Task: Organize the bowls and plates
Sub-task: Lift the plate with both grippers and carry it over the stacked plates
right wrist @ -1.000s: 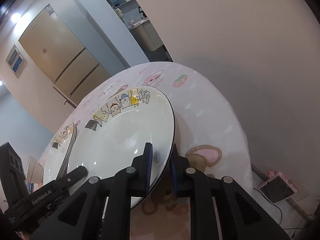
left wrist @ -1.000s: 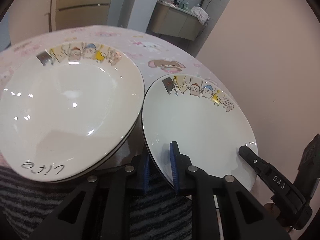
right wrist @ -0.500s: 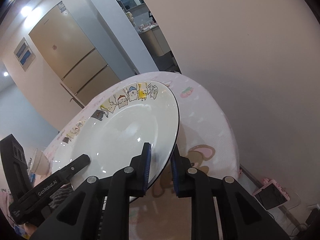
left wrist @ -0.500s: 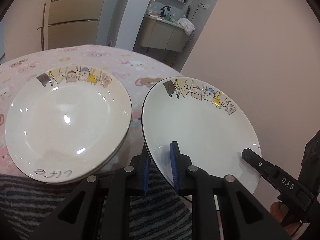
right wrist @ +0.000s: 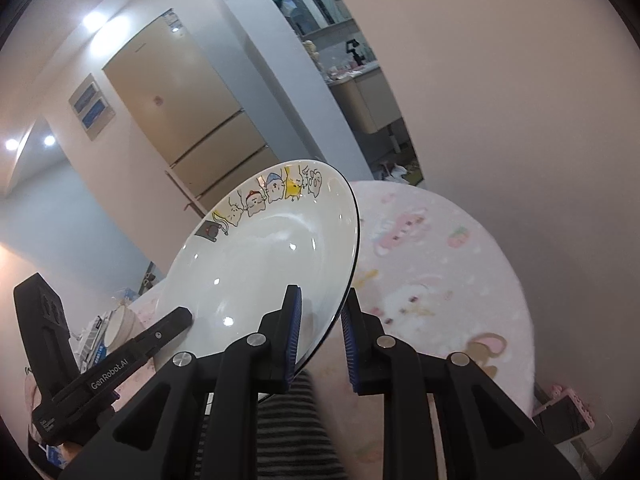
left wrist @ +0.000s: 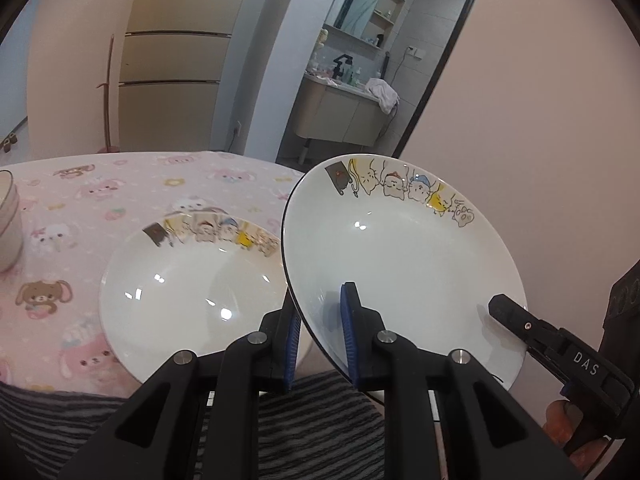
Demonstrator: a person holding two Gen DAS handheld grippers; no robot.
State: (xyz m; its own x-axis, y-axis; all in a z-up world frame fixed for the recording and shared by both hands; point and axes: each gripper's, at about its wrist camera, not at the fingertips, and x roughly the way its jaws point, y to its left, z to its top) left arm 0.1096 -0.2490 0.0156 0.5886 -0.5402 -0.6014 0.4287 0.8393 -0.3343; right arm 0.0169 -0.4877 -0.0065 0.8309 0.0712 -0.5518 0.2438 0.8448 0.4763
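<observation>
Aloft, tilted plate [left wrist: 400, 256] (cartoon rim farthest) between both grippers' fingers [left wrist: 348, 332]

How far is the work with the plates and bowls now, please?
Nothing looks finished yet. In hand: both hand-held grippers, the left and the right, clamp one cartoon plate by its near rim, raised off the pink tablecloth. Left: a second matching plate lies on the table, and the bowls at the left edge are untouched.

Left gripper [left wrist: 320, 336] and right gripper [right wrist: 320, 336] both clamped on opposite rims of a raised plate [left wrist: 400, 264].
</observation>
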